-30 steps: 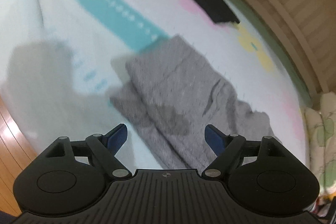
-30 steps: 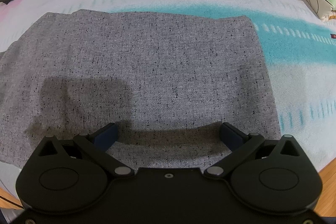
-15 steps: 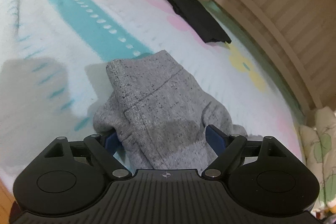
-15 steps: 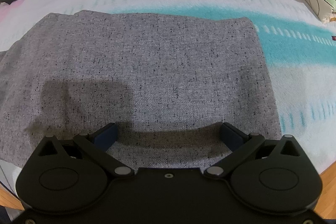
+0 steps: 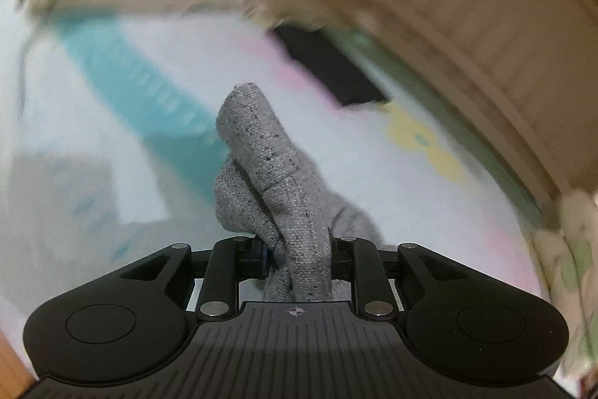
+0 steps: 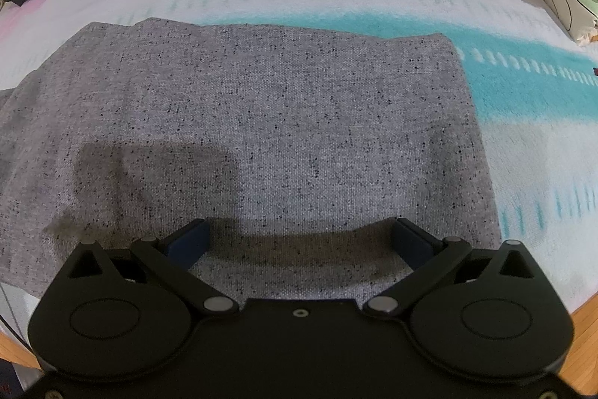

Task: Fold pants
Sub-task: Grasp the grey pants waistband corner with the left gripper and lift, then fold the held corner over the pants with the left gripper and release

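- Left wrist view: the left gripper (image 5: 297, 258) has just closed its jaws and is clamped on a bunched end of the grey pants (image 5: 269, 174), above the bed sheet (image 5: 93, 137). Carry that end over smoothly, without tugging.
- Right wrist view: the right gripper (image 6: 299, 242) has its jaws wide apart over the flat pants (image 6: 261, 122); best held steady to keep them from sliding.

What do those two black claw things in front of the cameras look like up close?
Both are matte black plastic. Each claw, the left claw and the right claw, has two rounded lobes bearing circular discs, linked by jointed bars with silver rivets to dark blue finger pads. The left body is ribbed and bears a small crosshair mark. No cables or sleeves show.
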A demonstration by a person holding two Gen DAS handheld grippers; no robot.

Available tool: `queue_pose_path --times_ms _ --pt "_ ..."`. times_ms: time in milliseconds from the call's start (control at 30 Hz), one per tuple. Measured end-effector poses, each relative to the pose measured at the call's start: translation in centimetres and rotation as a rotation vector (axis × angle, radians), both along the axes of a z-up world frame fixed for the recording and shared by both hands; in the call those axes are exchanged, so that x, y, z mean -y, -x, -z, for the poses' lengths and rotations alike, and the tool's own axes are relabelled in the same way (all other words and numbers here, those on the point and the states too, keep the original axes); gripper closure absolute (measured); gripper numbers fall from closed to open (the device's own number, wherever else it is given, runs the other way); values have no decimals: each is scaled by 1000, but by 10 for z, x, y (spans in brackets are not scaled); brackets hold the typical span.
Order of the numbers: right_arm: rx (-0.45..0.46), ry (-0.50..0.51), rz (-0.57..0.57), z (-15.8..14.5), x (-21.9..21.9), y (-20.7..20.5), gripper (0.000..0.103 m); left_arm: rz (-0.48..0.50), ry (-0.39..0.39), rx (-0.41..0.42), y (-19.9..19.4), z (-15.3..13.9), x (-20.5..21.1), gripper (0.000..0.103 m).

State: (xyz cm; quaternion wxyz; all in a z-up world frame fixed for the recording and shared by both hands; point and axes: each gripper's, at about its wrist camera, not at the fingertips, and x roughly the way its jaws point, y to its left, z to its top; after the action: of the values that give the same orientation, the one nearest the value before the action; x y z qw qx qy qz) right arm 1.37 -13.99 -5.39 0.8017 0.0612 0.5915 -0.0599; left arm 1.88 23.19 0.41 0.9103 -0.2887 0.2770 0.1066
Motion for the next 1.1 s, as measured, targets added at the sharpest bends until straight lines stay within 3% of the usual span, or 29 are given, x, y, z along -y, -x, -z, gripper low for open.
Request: queue_pose_path --times_ms 200,433,567,633,733,800,967,1100 --pt "-22 -29 -9 -7 10 -10 1 84 -120 145 19 -44 33 82" --pt "66 -57 22 -22 19 -12 5 158 -204 219 18 -72 74 82" --pt "-13 -22 -78 -5 -1 -11 2 211 -266 249 18 -84 99 82" --pt "23 37 -134 -9 -12 -9 2 244 -296 272 20 -89 116 82" --pt "17 -24 -175 -19 -6 -14 6 312 -366 305 23 -93 150 82" --pt "32 -67 -125 -27 10 -17 7 374 -396 318 24 -91 175 82" --pt "88 -68 63 -45 67 -15 7 543 -464 299 18 -63 245 82" --pt "112 -25 255 -49 119 -9 6 677 -522 220 12 -29 303 82"
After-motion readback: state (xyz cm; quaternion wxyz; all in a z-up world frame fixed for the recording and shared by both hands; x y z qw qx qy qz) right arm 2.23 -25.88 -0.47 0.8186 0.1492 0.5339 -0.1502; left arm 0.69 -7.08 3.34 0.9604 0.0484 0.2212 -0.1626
